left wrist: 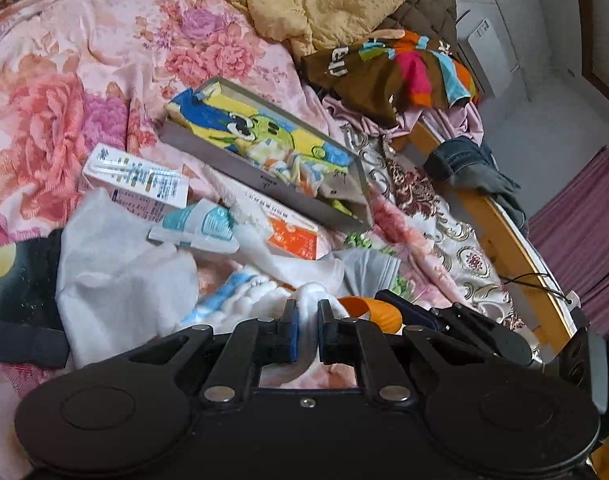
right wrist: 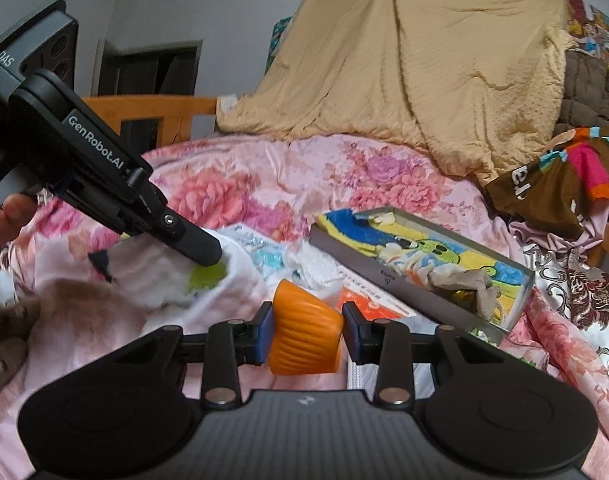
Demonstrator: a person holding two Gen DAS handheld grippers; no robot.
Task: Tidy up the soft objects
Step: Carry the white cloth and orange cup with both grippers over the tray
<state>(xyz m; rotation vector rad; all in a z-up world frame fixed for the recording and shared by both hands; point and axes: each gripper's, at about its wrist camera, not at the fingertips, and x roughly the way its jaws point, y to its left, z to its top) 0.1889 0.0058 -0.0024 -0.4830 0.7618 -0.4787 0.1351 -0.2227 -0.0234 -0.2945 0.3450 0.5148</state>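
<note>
My left gripper (left wrist: 307, 312) was clenched on a white cloth (left wrist: 310, 298). My right gripper (right wrist: 307, 320) grasped an orange toy (right wrist: 304, 338), with the gray box (right wrist: 420, 264) at two o'clock.

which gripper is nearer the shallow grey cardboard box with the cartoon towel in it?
Right, probably. The right gripper, shut on a ribbed orange object, sits just short of the grey box. The left gripper, pinching white cloth, is further left.

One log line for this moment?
left gripper: shut on white cloth | right gripper: shut on orange ribbed object | both above floral bedspread
</note>
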